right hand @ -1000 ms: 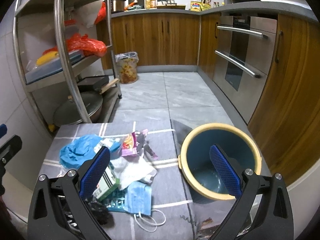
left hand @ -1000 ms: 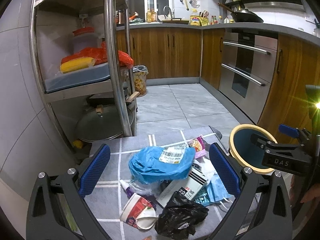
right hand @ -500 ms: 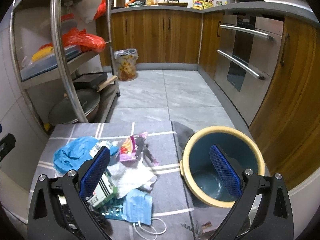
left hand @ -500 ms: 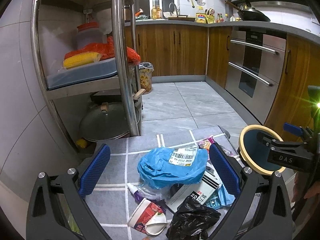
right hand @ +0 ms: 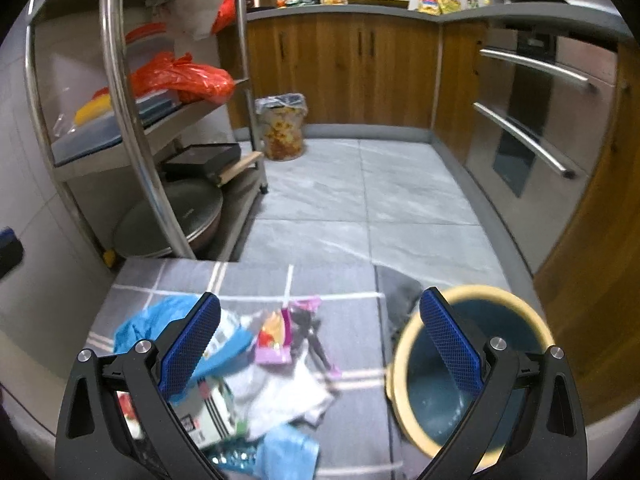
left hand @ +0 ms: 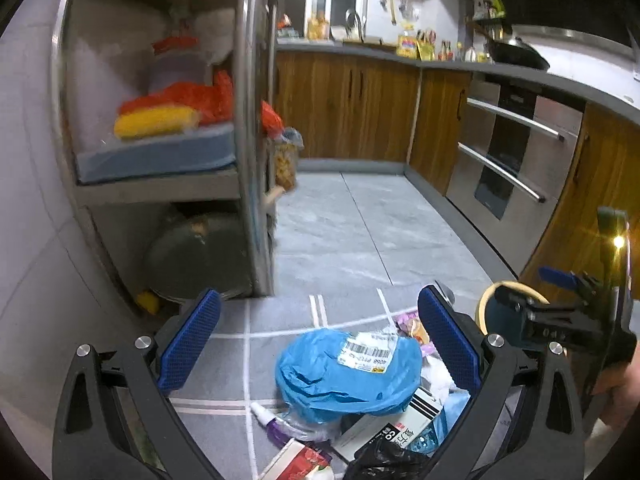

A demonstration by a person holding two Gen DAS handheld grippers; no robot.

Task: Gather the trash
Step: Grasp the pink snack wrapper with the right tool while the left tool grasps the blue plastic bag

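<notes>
A heap of trash lies on a grey checked mat: a blue plastic bag with a barcode label, a striped white carton, a black bag, a small purple bottle and a red cup. My left gripper hangs open above the heap, holding nothing. In the right wrist view the blue plastic bag, a pink snack wrapper, white paper and a blue face mask show. My right gripper is open and empty between the heap and a blue bin with a yellow rim.
A steel rack with pans and red bags stands at the left. A lined waste basket sits by wooden cabinets. An oven lines the right side. Grey floor tiles stretch ahead. A hand grips the other tool.
Both grippers have tilted up and drawn back a little, so the heap and the bin sit lower in both views. Both stay open and the trash has not moved.
</notes>
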